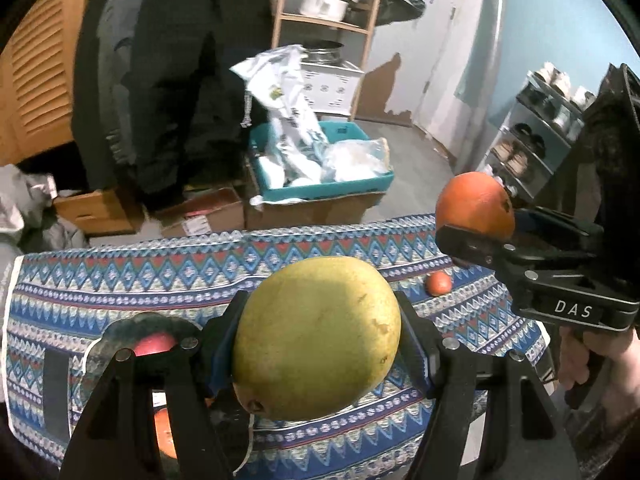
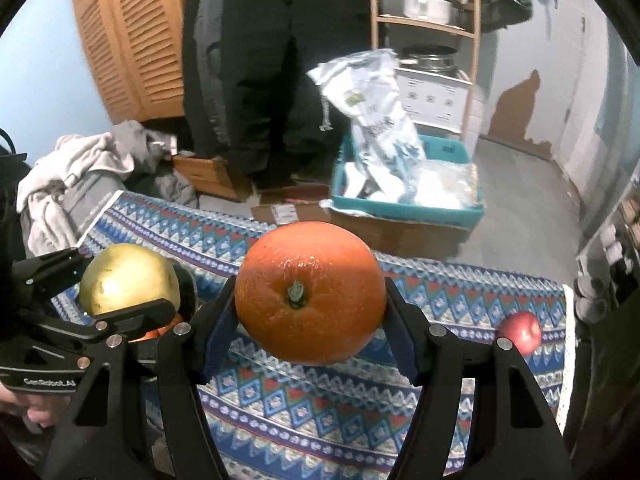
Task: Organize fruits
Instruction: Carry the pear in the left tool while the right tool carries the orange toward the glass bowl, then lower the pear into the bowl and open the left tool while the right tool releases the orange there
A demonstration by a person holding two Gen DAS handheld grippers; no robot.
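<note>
My left gripper (image 1: 318,338) is shut on a large yellow-green mango (image 1: 316,340) and holds it above the patterned cloth; it also shows in the right wrist view (image 2: 128,286). My right gripper (image 2: 310,312) is shut on a big orange (image 2: 310,294), held above the cloth; the orange also shows in the left wrist view (image 1: 476,206). A dark bowl (image 1: 120,336) at lower left holds a red fruit (image 1: 154,346) and an orange fruit (image 1: 164,432). A small red fruit (image 1: 439,283) lies on the cloth. A red apple (image 2: 520,332) lies at the cloth's right edge.
The table carries a blue patterned cloth (image 2: 320,400). Behind it stand cardboard boxes (image 1: 200,212), a teal bin (image 2: 408,208) with plastic bags, a wooden shelf (image 2: 424,24) with pots, hanging dark clothes (image 1: 172,80) and a pile of laundry (image 2: 80,176).
</note>
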